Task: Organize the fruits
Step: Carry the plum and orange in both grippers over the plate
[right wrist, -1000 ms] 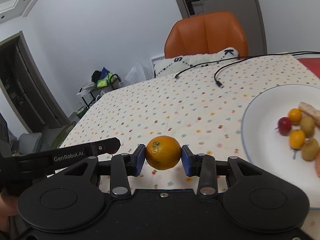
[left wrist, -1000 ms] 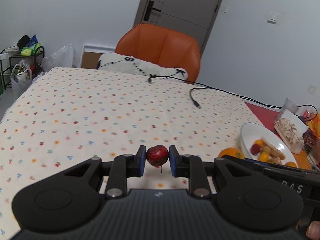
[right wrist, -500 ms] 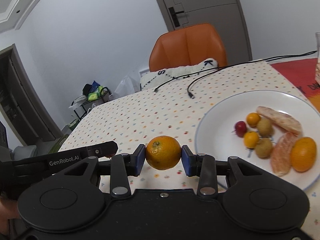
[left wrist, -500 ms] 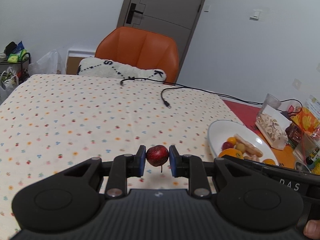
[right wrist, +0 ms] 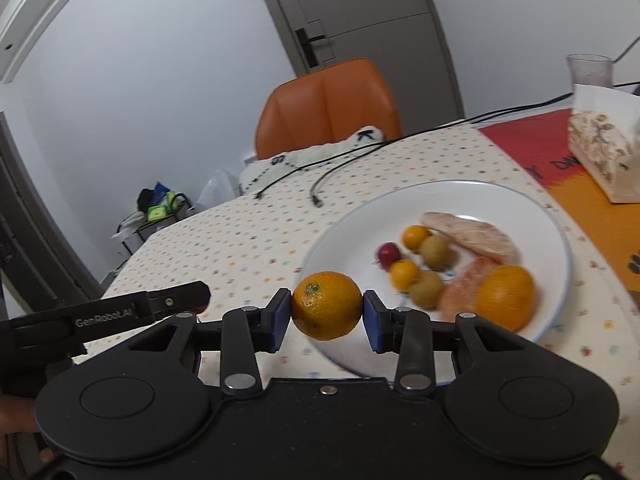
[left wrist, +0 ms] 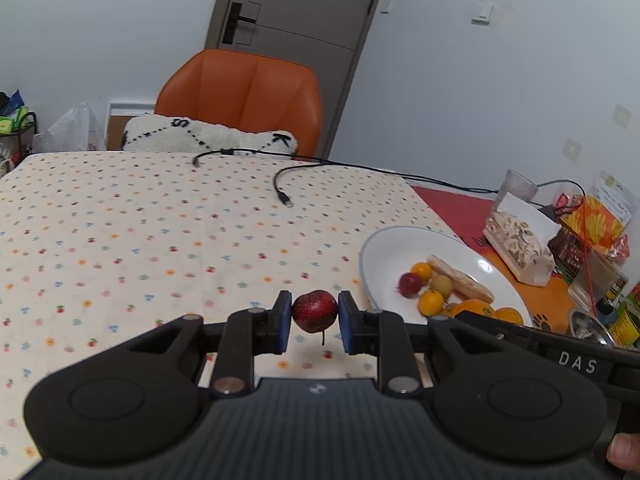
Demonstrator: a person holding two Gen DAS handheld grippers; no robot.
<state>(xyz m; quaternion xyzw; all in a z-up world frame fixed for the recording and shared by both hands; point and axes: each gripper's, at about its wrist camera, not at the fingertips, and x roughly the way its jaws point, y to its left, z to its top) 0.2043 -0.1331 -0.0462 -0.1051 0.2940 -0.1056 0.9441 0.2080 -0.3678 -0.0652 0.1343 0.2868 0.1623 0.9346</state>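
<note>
Right tongs (right wrist: 327, 306) clamp a firm orange (right wrist: 327, 306) across its middle; left tongs (left wrist: 313, 312) pinch a small, likely bruisable red fruit (left wrist: 315, 311) beside the plate (left wrist: 384, 240).

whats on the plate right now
On the plate: a red fruit, small orange and green fruits, an orange and peeled segments. The held orange hides its near rim.

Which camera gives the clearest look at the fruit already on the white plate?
The right wrist view: the white plate fills the frame, nearly whole, though slightly blurred, behind the orange in the right gripper. In the left wrist view the plate sits farther off, its near edge hidden by the right gripper.
</note>
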